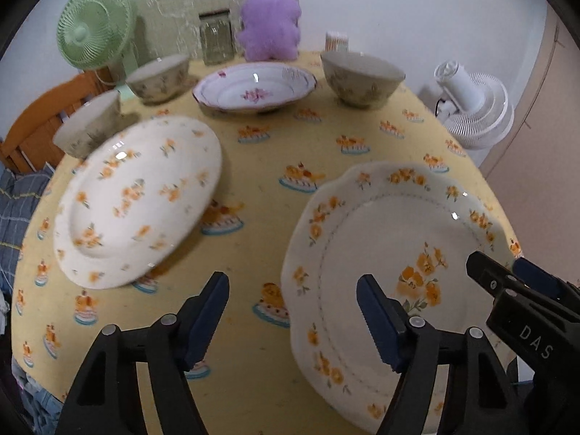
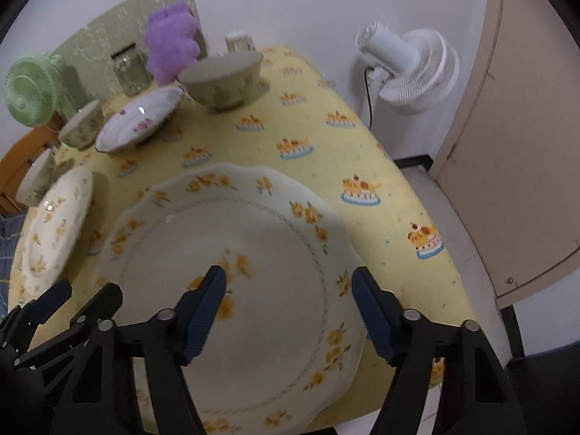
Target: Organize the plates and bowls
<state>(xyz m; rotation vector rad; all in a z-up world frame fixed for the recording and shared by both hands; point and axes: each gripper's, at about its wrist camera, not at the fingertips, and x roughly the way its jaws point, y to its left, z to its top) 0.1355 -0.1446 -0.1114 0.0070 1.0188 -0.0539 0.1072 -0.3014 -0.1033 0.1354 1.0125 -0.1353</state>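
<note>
A scalloped plate with orange flowers (image 1: 391, 253) (image 2: 246, 275) lies at the near right of the round table. A second orange-flowered plate (image 1: 137, 199) (image 2: 54, 224) lies at the left. A pink-flowered plate (image 1: 253, 87) (image 2: 139, 119) sits at the back, with three beige bowls: one right (image 1: 362, 76) (image 2: 223, 76), two left (image 1: 159, 76) (image 1: 90, 127). My left gripper (image 1: 293, 315) is open above the cloth by the scalloped plate's left rim. My right gripper (image 2: 290, 308) is open over that plate's near right rim; it also shows in the left wrist view (image 1: 514, 272).
The table has a yellow cloth (image 1: 275, 152). At the back stand a green fan (image 1: 94, 25), a glass jar (image 1: 215, 38), a purple plush toy (image 1: 270, 21) and a small cup (image 1: 337, 40). A white fan (image 2: 409, 69) stands on the floor to the right. An orange chair (image 1: 40, 123) is left.
</note>
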